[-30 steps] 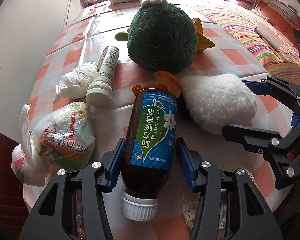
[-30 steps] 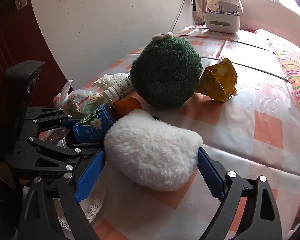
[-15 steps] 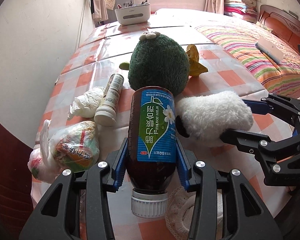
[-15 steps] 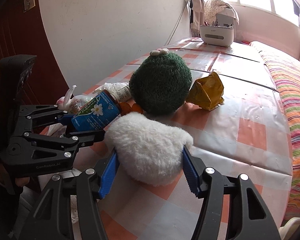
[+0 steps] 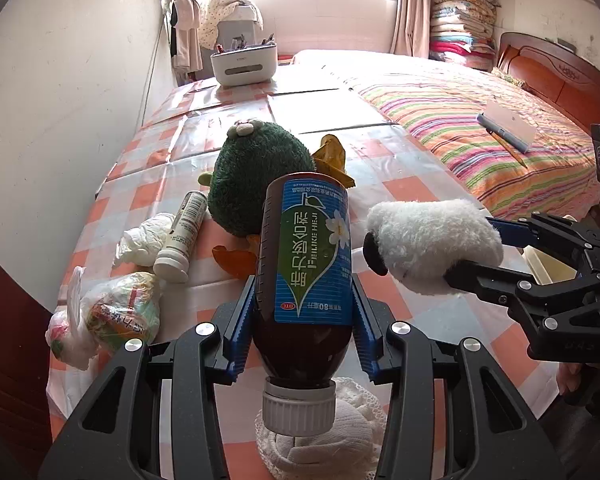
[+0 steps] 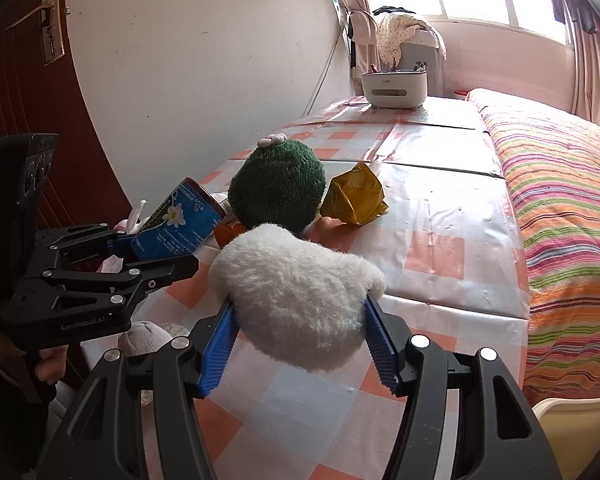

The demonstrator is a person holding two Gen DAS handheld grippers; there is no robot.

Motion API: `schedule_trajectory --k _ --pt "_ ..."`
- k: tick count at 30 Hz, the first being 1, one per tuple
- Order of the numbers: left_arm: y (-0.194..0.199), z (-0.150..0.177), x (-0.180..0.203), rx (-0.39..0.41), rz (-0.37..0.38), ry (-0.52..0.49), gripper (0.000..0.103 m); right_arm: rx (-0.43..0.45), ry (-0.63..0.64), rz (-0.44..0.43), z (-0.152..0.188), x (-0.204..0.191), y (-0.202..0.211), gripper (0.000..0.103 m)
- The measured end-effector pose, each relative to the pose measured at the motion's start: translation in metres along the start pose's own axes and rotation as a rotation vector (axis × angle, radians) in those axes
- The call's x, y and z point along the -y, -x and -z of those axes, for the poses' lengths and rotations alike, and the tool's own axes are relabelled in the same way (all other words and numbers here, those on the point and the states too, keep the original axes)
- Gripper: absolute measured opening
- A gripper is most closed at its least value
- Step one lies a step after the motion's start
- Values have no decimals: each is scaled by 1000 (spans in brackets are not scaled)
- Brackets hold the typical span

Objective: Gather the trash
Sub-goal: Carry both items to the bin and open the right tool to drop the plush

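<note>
The left tool pinched a brown bottle by its lower body, cap toward the camera, lifted clear of the checked desk. Its blue label read "FEILIKE HEJI", "OTC" and "80", with a white flower; the rest was too small to read. The right tool had just closed on a white fluffy toy, its blue pads pressing both flanks.

At twelve o'clock from the bottle sat a green plush ball, with a crumpled yellow wrapper at its one o'clock. At ten o'clock lay a white tube, a wad of tissue and, nearer, a bagged snack packet. An orange scrap lay just behind the bottle. A white organiser box stood at the desk's far end. The left tool's body read "GenRobot.AI".
</note>
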State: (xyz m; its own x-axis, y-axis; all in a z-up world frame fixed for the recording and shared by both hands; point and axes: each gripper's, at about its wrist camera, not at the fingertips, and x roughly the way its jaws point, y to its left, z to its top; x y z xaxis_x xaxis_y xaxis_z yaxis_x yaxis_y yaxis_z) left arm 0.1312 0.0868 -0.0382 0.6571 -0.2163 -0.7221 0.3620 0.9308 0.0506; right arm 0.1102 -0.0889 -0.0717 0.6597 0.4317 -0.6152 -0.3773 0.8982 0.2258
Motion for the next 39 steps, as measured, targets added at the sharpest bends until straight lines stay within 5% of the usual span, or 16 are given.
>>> schedule_trajectory --k 39 --pt "5 -4 177 21 324 -203 42 248 -251 365 77 105 161 58"
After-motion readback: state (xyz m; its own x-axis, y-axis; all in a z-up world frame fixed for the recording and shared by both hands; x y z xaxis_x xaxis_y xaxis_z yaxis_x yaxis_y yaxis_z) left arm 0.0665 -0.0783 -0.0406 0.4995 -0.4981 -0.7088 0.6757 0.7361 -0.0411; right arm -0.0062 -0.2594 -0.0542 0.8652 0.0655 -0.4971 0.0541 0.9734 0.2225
